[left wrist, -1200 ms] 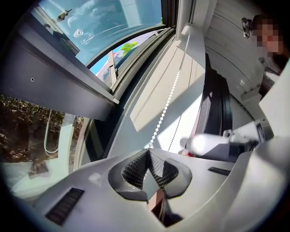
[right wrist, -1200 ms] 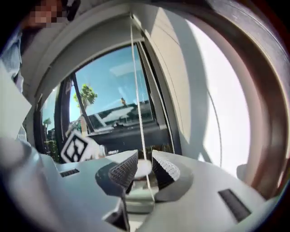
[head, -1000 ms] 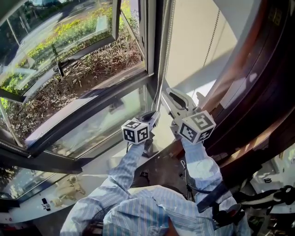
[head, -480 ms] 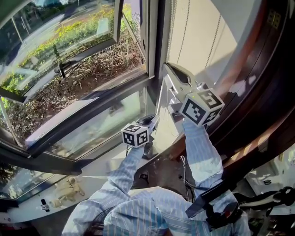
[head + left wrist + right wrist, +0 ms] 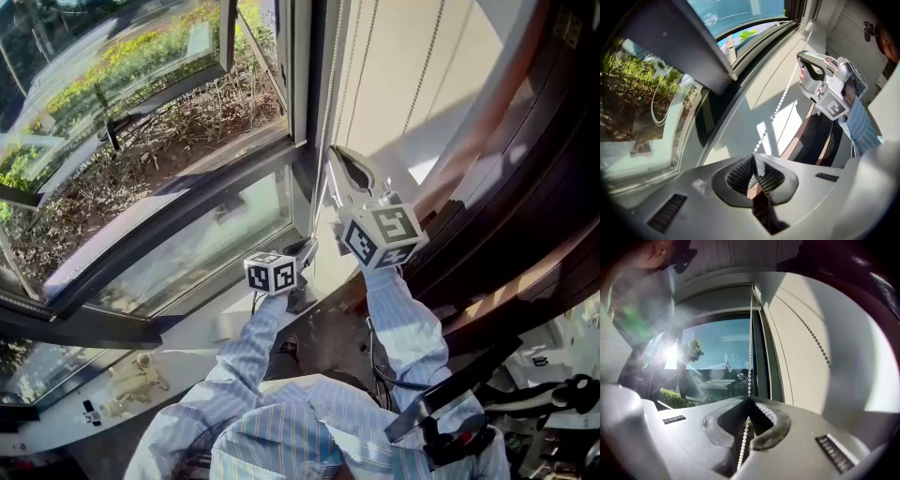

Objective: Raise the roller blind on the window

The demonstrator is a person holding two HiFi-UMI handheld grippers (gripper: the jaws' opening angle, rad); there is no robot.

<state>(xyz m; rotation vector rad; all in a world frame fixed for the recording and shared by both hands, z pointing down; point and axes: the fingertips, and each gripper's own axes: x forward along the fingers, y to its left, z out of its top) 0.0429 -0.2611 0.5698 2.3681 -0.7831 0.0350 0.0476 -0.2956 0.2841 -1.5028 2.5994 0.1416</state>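
Note:
The cream roller blind [image 5: 412,75] hangs at the right of the window; it also fills the right of the right gripper view [image 5: 806,362]. Its white bead chain [image 5: 750,333] runs straight down into my right gripper [image 5: 750,400], which is shut on it. In the head view the right gripper [image 5: 336,155] is raised beside the window frame. My left gripper [image 5: 307,247] sits lower, near the sill. Its jaws [image 5: 753,157] are shut on the same chain [image 5: 780,101], which climbs from them towards the right gripper [image 5: 804,58].
Left of the blind is a dark-framed window [image 5: 302,84] with an open sash [image 5: 169,89] over a planted bed outside. A white sill [image 5: 202,328] runs below it, with small objects at its left end [image 5: 131,375]. Dark wood panelling [image 5: 525,169] closes in on the right.
My right gripper has risen up the chain, away from the left gripper. The left gripper has stayed low by the sill, still shut.

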